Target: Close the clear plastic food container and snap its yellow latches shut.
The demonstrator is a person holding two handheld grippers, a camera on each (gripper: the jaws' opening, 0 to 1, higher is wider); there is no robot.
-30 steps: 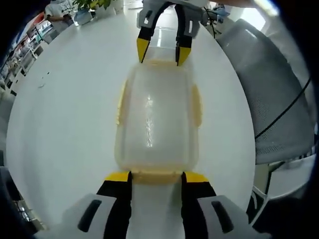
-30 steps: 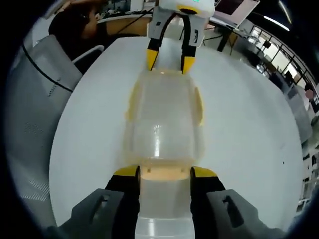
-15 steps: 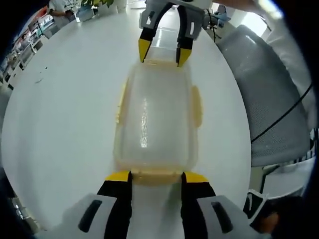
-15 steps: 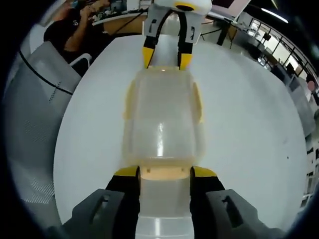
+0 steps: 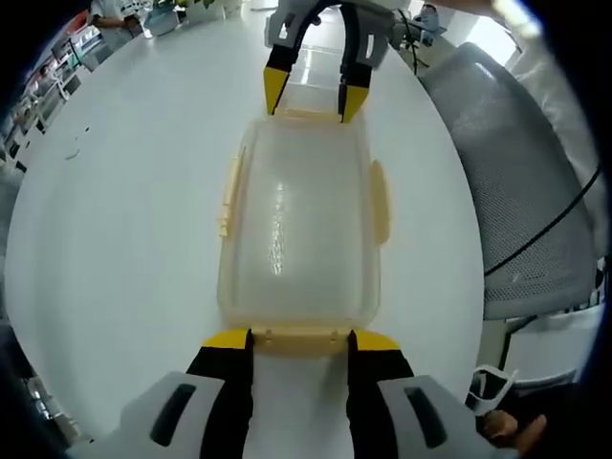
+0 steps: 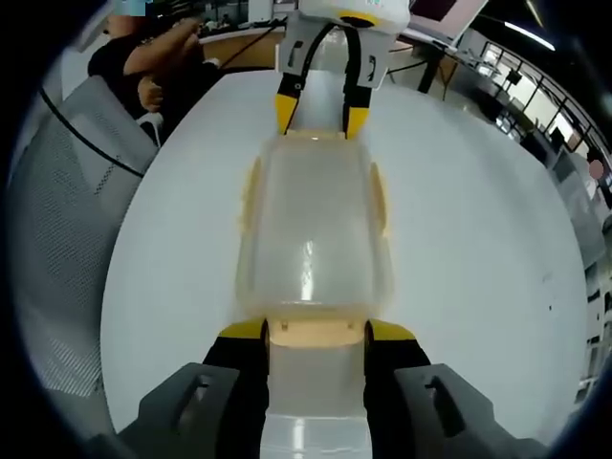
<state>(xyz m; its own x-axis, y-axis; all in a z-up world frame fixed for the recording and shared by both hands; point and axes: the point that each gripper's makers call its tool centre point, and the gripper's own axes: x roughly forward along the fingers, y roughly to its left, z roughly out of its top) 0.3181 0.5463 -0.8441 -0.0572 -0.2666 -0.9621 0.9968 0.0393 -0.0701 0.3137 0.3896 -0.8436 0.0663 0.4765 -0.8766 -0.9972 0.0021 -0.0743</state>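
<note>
In the left gripper view, the clear rectangular plastic food container (image 5: 301, 225) with its lid on lies lengthwise on the round white table (image 5: 124, 229). The left gripper (image 5: 300, 339), black with yellow tips, has its jaws spread to either side of the pale yellow latch (image 5: 301, 337) at the container's near end; whether they touch it I cannot tell. The right gripper (image 5: 311, 96) stands at the far end, jaws apart. A grey mesh office chair (image 5: 516, 191) sits beside the table. In the right gripper view, the same container (image 6: 311, 229) stretches away, the right gripper (image 6: 316, 333) spread about the yellow end latch (image 6: 316, 332) nearest it, and the left gripper (image 6: 314, 115) parted at the far end.
</note>
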